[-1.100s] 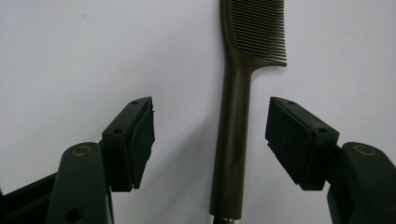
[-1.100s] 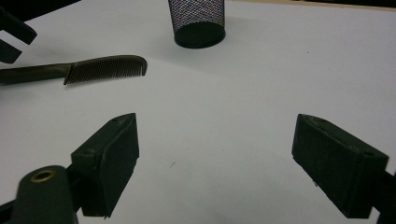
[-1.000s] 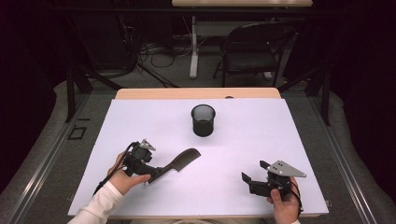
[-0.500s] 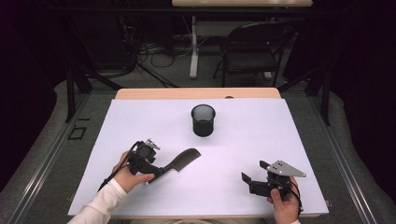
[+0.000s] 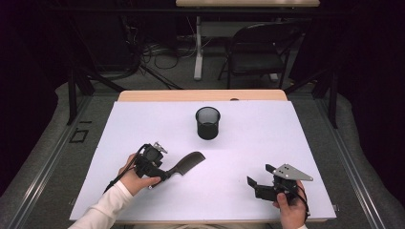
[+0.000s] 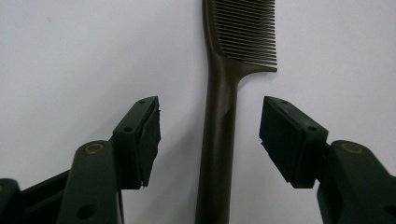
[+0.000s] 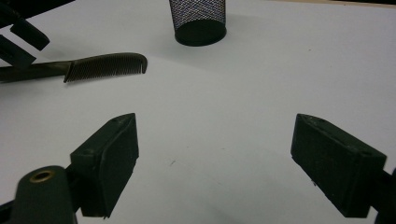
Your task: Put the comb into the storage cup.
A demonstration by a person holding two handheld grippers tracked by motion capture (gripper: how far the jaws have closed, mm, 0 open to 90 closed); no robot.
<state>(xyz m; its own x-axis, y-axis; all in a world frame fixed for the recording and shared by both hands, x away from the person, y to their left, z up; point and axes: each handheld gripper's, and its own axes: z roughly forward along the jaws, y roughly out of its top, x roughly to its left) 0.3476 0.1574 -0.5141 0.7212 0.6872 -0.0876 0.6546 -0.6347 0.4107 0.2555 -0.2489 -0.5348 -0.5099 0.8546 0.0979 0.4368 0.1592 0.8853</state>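
Note:
A dark brown comb lies flat on the white table top, teeth end pointing up and right. My left gripper sits low at its handle. In the left gripper view the handle runs between the two pads with a gap on each side. The jaws have just been closing, and neither pad touches the handle. A black mesh cup stands upright beyond the comb. My right gripper rests open near the front right edge with nothing between its pads. It looks toward the comb and the cup.
A wooden strip borders the table's far edge. Beyond it are a folding chair, cables and a table leg on the floor. The white cover ends close in front of both hands.
The left hand has edged slightly right, further along the comb's handle. The comb, the cup and the right gripper have stayed where they were.

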